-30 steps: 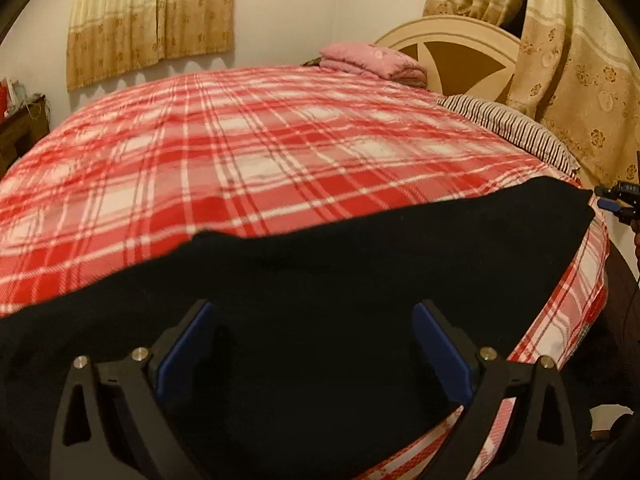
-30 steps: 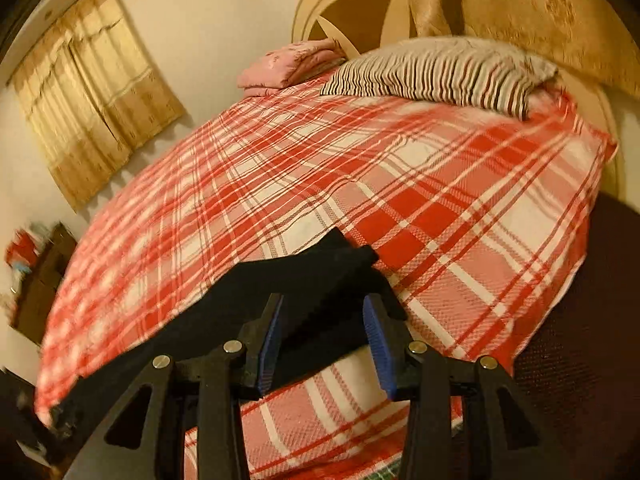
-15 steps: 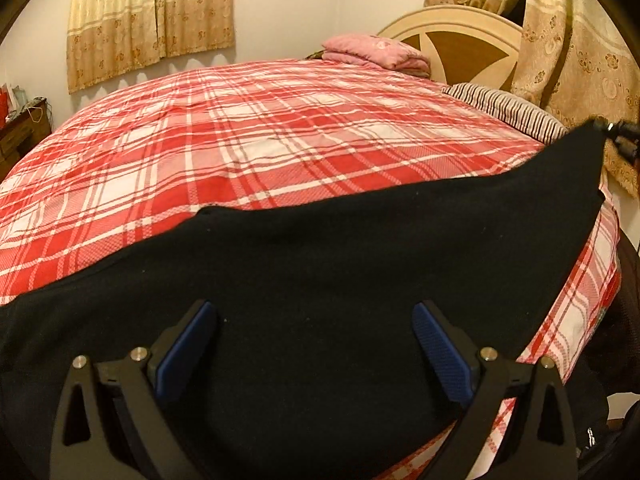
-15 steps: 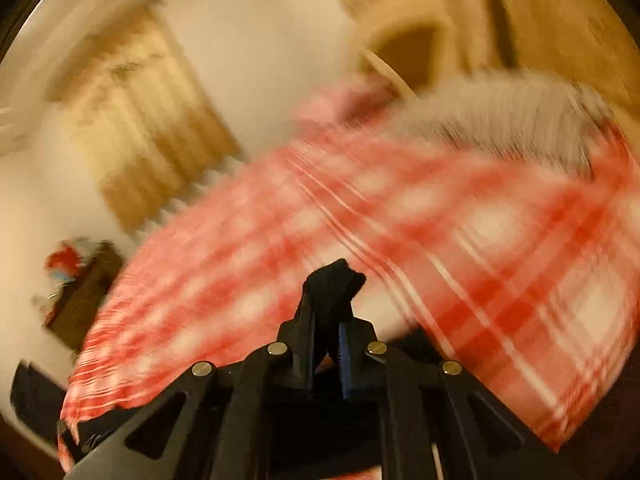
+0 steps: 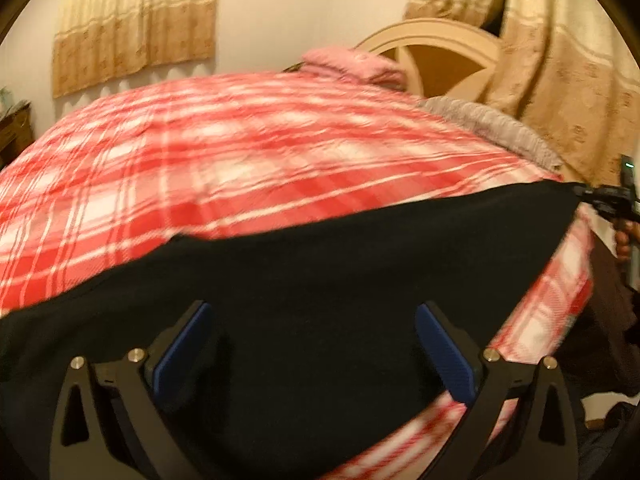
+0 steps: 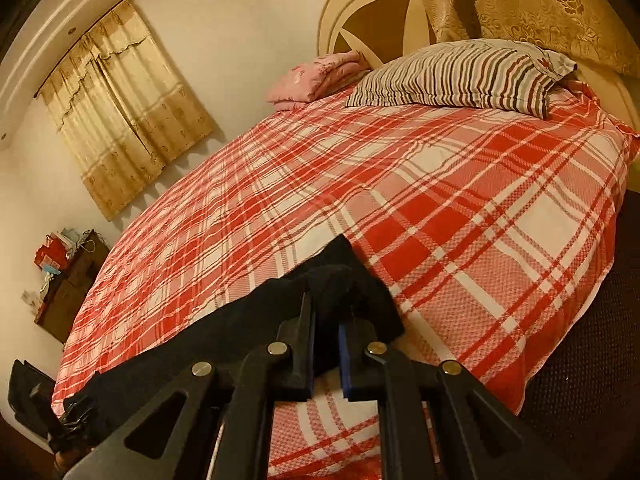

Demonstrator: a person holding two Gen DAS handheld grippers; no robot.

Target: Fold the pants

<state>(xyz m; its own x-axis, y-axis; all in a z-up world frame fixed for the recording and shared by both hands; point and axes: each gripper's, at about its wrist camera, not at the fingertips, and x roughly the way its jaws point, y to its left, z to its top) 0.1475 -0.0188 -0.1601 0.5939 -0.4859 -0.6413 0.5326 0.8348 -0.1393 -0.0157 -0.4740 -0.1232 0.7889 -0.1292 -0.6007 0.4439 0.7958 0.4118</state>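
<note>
The right gripper point(image 6: 325, 356) has its blue fingers point(image 6: 308, 354) pinched nearly together on a corner of the black pants point(image 6: 248, 320), low in the centre of its frame. The left gripper point(image 5: 314, 350) shows fingers point(image 5: 182, 354) spread wide, with pants point(image 5: 320, 272) filling the lower frame between them; whether any cloth is caught cannot be told. The pants stretch along the near edge of the bed point(image 6: 440, 200). To fold cleanly, both ends should probably travel together, keeping the cloth taut and level. A striped pillow point(image 6: 460, 76) and pink bundle point(image 6: 316, 80) sit upper right, well apart; a curtain point(image 6: 120, 112) hangs upper left.
</note>
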